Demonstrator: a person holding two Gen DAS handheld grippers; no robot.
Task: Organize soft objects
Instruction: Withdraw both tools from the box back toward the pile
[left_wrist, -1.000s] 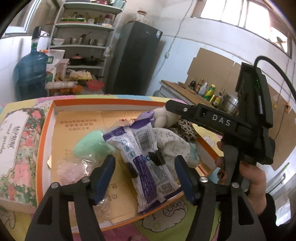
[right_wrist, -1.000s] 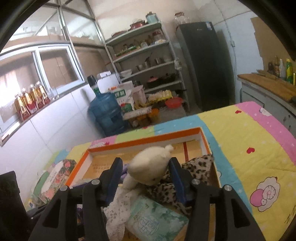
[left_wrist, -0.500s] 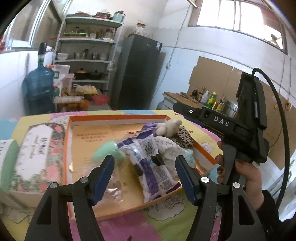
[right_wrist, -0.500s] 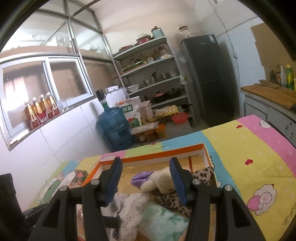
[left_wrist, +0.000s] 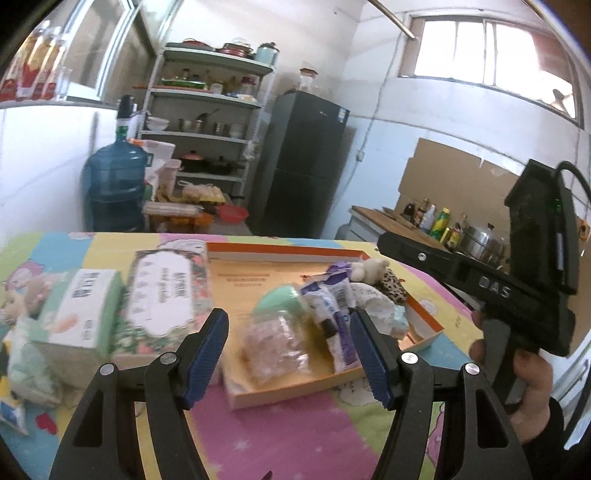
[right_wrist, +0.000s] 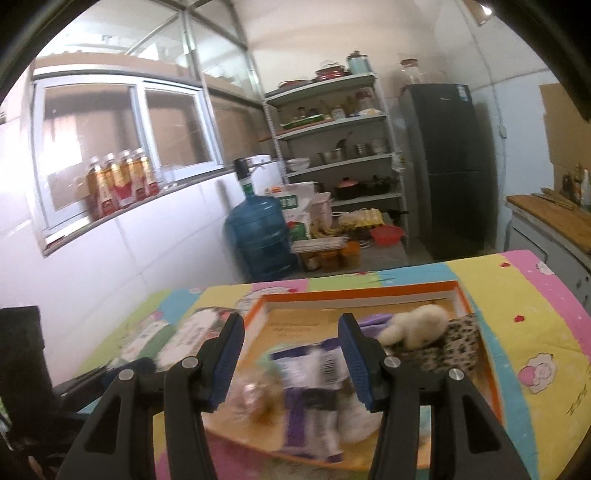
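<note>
Ahead of the left gripper (left_wrist: 288, 352), jaws spread wide and empty, the tray (left_wrist: 295, 387) holds packets (left_wrist: 332, 306) and a plush (left_wrist: 369, 267). Right of it, a hand (left_wrist: 524, 380) holds the right gripper (right_wrist: 291, 363) level above the surface (right_wrist: 535, 332), also spread, empty.

Before you, a matt cardboard tray (left_wrist: 421, 339) with an orange rim holds glossy plastic packets (left_wrist: 334, 314), a crinkled clear bag (left_wrist: 275, 341) and a fuzzy cream plush toy (right_wrist: 417, 326) on leopard-print cloth (right_wrist: 461, 338). Printed cotton cloth (right_wrist: 517, 321) covers the tabletop. Your left gripper (left_wrist: 288, 350) shows matt black plastic, its ribbed blue pads (left_wrist: 369, 356) rubbery.
</note>
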